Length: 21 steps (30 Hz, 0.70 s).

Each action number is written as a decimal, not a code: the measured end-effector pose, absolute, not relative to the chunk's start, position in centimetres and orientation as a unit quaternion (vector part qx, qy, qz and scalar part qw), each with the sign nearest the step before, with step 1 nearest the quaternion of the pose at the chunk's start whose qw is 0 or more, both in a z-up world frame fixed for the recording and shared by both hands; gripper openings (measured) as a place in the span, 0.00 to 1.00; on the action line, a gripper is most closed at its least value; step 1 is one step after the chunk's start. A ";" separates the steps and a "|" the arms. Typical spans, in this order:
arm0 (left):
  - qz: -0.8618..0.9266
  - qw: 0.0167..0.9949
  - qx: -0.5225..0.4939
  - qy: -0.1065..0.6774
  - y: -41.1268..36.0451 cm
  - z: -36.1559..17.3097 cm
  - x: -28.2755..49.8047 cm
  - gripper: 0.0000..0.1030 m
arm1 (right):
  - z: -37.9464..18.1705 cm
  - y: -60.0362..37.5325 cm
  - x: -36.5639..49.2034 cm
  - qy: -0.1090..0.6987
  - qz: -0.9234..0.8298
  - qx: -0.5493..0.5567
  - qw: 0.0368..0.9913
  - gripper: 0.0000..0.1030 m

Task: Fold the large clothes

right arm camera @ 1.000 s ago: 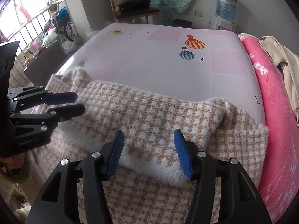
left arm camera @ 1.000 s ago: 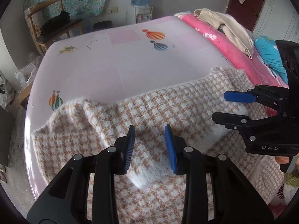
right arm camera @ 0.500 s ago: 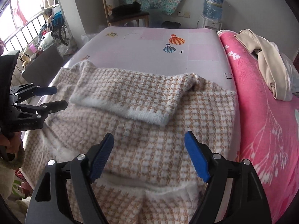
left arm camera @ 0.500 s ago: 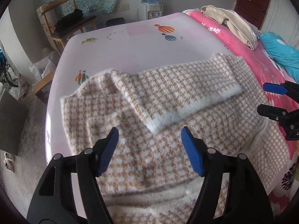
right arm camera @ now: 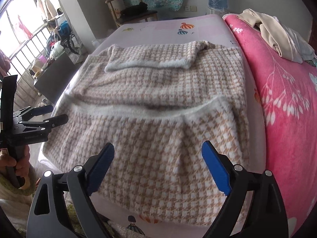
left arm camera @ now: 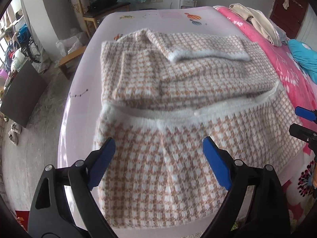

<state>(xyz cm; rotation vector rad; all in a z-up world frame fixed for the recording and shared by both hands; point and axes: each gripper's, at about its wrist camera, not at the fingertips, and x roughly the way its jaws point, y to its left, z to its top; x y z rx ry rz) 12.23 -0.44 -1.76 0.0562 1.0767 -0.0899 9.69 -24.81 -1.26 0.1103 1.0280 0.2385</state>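
- Sweater (left arm camera: 178,83) fills mid-frame on the bed (left arm camera: 83,91), long axis left to right.
- Left gripper (left arm camera: 158,154) and right gripper (right arm camera: 158,154) gape wide, empty, above its lower hem, equally near.

A tan-and-white houndstooth sweater (left arm camera: 178,91) with white fuzzy trim lies on a pale pink sheet (left arm camera: 174,14).
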 end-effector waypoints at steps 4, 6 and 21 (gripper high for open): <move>-0.028 0.848 0.030 0.529 -0.8 -4.1 11.1 0.83 | -2.6 -24.0 8.8 0.504 0.110 0.054 0.855 0.85; -0.021 0.845 0.035 0.533 -0.9 -4.9 10.8 0.83 | -2.9 -23.6 8.5 0.509 0.109 0.057 0.852 0.85; -0.025 0.841 0.013 0.540 -0.2 -6.0 10.9 0.87 | -3.8 -21.1 10.1 0.529 0.079 -0.004 0.845 0.85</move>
